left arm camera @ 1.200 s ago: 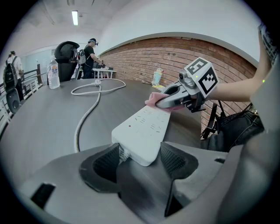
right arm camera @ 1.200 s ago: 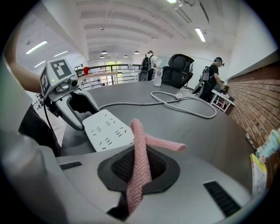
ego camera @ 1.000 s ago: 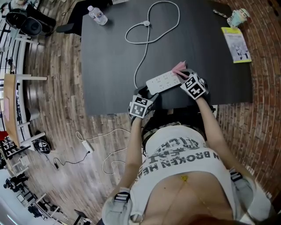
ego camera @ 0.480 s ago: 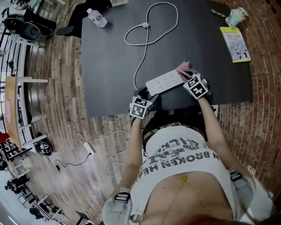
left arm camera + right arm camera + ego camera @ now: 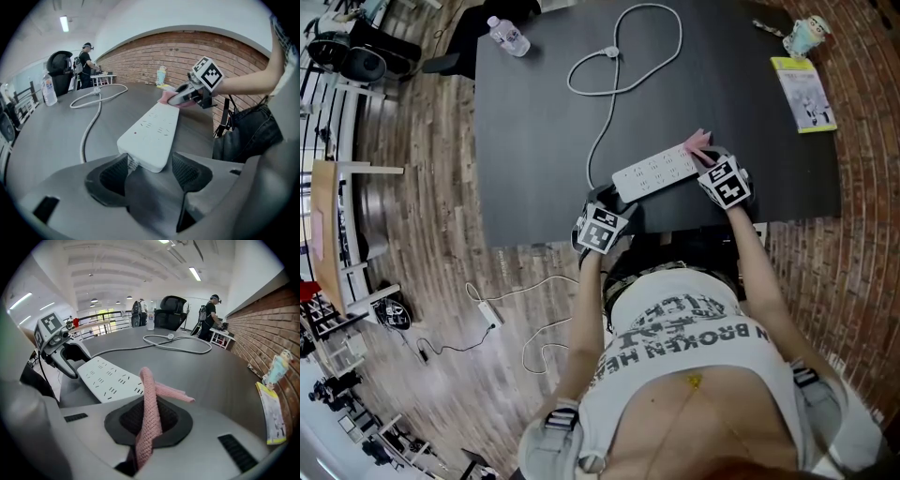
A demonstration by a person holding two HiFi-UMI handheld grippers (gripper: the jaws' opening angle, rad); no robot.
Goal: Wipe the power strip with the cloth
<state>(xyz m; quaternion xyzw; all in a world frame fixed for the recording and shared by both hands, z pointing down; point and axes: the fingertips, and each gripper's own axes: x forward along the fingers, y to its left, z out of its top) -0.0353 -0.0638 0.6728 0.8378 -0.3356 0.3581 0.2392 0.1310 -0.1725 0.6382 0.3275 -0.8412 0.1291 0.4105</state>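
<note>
Left gripper point(image 5: 150, 171): jaws part-way open, one on either side of the near end of the power strip point(image 5: 152, 133), where the cord point(image 5: 91, 122) leaves it. As far as I can see, both pads bear against its sides, so I read it as clamped.

Right gripper point(image 5: 150, 420): jaws pressed together on the pink cloth point(image 5: 150, 413). A fold stands up between the pads and the free end trails forward onto the dark table point(image 5: 220, 376), just beside the strip's far end.

From the head view the strip point(image 5: 654, 172) lies at a slant near the table's point(image 5: 534, 122) front edge. The left gripper point(image 5: 612, 197) sits at its near-left end and the right gripper point(image 5: 708, 159) at its far-right end. The cloth point(image 5: 698, 141) touches that end. The cord point(image 5: 600, 141) runs off toward the far side and loops there.
</note>
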